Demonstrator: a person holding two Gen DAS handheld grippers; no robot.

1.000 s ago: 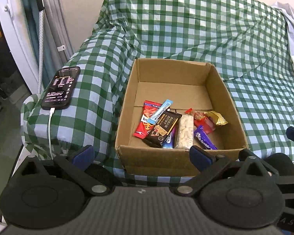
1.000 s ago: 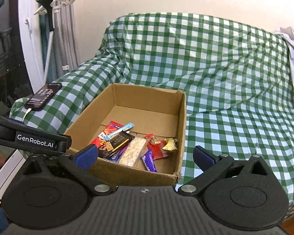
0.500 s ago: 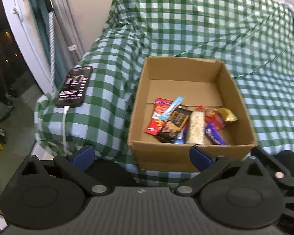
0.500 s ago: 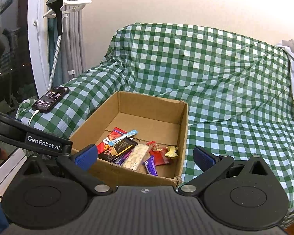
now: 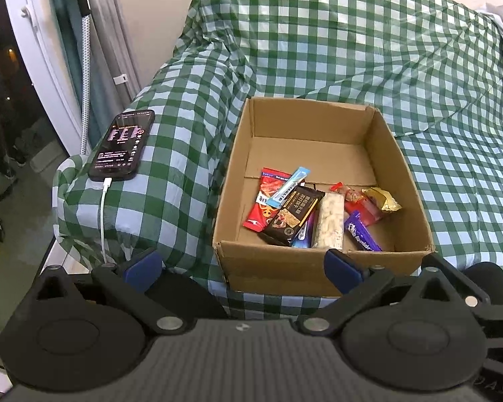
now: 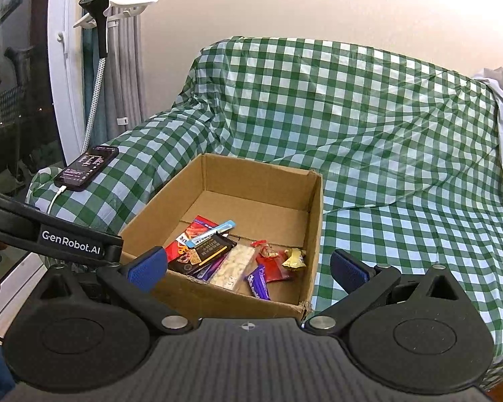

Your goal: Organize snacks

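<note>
From the left wrist, the left gripper is spread wide and holds nothing, hanging just in front of the box. The snacks lie piled in the box's near half, on a checked sofa. A phone sits on the armrest, plugged in.

From the right wrist, the right gripper is likewise wide and empty, before the box, with the snacks inside.

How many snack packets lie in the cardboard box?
At least 7, all at the near end of the cardboard box, overlapping; more may be hidden beneath.
</note>
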